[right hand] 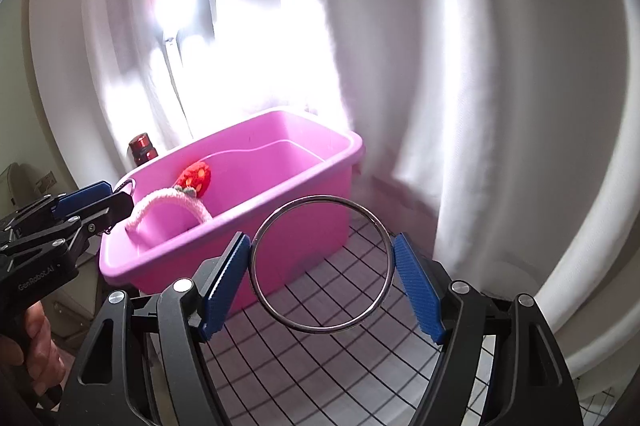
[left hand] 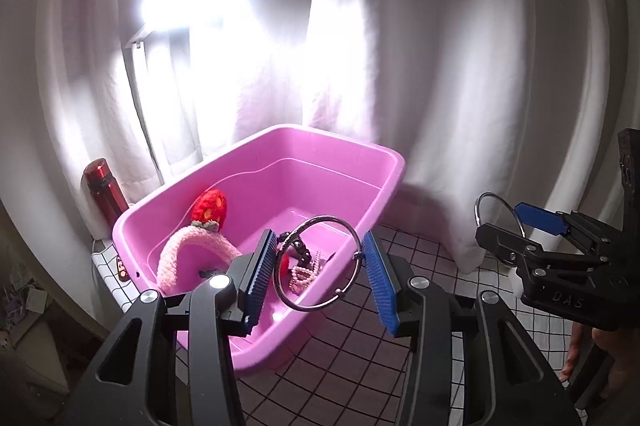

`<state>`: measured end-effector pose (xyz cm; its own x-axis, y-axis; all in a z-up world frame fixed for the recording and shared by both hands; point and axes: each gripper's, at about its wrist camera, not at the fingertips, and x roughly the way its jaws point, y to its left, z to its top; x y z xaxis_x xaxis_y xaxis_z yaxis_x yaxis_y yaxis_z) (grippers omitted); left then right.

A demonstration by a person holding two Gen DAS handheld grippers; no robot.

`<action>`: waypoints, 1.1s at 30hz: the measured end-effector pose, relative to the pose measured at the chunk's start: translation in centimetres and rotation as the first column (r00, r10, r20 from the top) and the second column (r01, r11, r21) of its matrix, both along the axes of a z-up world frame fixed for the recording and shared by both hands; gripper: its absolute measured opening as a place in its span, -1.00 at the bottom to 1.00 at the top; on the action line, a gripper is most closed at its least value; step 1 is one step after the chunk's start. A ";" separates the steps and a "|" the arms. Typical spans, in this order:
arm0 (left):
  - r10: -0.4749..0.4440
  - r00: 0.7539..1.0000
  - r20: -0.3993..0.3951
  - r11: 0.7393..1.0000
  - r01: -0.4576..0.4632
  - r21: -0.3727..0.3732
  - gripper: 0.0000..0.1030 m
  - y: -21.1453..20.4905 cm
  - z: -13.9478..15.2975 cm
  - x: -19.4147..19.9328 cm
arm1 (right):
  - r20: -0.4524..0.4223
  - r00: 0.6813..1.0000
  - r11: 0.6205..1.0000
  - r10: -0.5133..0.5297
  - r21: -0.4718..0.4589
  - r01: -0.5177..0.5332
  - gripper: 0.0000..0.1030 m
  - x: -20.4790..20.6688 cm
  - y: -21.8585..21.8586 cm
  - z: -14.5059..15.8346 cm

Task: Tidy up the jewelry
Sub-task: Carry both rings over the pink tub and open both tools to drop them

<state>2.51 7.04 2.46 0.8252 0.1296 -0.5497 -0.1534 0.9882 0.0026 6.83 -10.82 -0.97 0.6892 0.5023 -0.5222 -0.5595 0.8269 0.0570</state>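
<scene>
Gripping a silver bangle (left hand: pixel 318 263) between its pads, the left gripper (left hand: pixel 320 274) hangs over the pink tub (left hand: pixel 256 182); the right gripper (right hand: pixel 322 274) pinches a larger bangle (right hand: pixel 320 264) beside it. Only the left view shows pearls (left hand: pixel 302 276) inside.

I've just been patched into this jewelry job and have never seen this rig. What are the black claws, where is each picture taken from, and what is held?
There is no robot: a person holds a two-finger gripper in each hand, each with a camera looking along its blue-padded fingers. One picture is from the left gripper, the other from the right gripper; each also shows the other gripper at its edge. Each grips a metal bangle across its width: the left a beaded bangle, the right a plain bangle. Ahead, on a white grid-patterned tablecloth, stands a pink tub holding a pink fuzzy headband with a red strawberry, and pearl jewelry. A red bottle stands behind it.
</scene>
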 end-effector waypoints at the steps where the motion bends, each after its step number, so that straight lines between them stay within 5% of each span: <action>1: 0.001 1.000 0.000 1.000 -0.001 0.005 -0.15 1.0 0.2 0.5 | 0.010 1.000 1.000 -0.003 0.001 0.003 0.38 0.2 1.1 0.4; 17: 0.065 0.996 -0.064 0.997 -0.067 -0.033 -0.15 11.1 -0.4 7.3 | 0.021 0.997 0.997 0.071 -0.008 -0.071 0.38 5.5 13.8 3.4; 33: 0.095 0.966 -0.242 0.990 -0.117 -0.077 -0.04 13.9 -4.4 10.6 | -0.151 0.988 0.993 0.038 -0.101 -0.054 0.39 9.8 18.4 -0.6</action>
